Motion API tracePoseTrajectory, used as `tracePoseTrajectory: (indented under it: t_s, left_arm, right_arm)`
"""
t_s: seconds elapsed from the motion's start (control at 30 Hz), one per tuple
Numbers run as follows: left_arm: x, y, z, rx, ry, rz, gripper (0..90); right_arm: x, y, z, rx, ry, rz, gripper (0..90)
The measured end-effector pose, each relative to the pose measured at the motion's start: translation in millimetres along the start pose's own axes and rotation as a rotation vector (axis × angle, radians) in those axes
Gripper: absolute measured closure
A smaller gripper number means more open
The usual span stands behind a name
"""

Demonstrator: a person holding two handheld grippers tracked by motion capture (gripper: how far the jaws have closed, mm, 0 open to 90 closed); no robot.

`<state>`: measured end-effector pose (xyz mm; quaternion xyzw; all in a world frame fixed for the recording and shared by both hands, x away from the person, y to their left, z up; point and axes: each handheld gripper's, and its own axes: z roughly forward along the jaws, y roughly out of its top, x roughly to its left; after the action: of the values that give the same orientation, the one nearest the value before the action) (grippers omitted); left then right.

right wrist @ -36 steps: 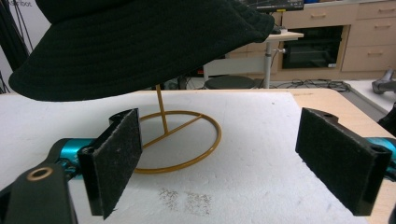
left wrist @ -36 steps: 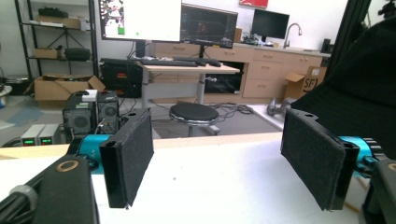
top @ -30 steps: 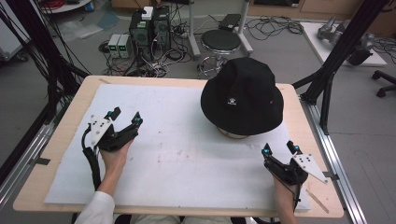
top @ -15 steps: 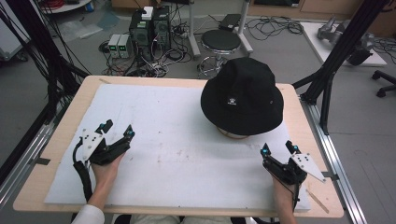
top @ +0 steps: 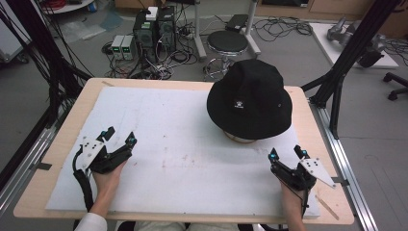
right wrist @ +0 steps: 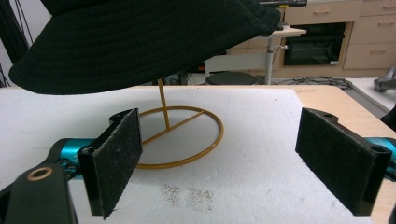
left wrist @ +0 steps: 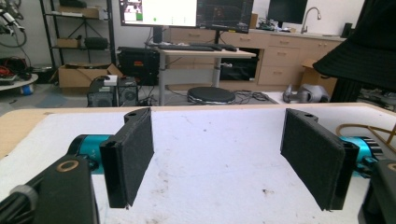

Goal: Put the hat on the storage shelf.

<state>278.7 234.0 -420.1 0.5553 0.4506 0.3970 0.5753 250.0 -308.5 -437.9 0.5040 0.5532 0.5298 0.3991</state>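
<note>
Item: black bucket hat [top: 249,103], carried on a gold wire stand [right wrist: 180,137] with a ring base, placed toward the 1 o'clock part of the table [top: 62,127], upon a white mat [top: 183,144] that covered most of the tabletop. A small white emblem was noted on the crown side facing the person. Left gripper [top: 119,138]: held in the person's hand at the 8 o'clock part of the mat, jaws spread wide, nothing between them; the hat was seen at the upper right of the left gripper view, well apart from it. Right gripper [top: 286,153]: held at the 4 o'clock part of the mat, jaws likewise spread wide and empty, pointed toward the hat's stand, near it but not touching. Faint brownish specks were recorded on the mat between the two grippers.
</note>
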Motion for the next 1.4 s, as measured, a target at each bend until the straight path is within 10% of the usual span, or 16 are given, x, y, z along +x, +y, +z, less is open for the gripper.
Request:
tracePoseTrajectory:
  t_s: [1.4]
  left_arm:
    - [6.6, -4.3, -6.9, 0.021, 0.0, -0.038, 27.3]
  right_arm:
    - [-3.4, -1.4, -1.4, 0.009, 0.002, 0.026, 13.9]
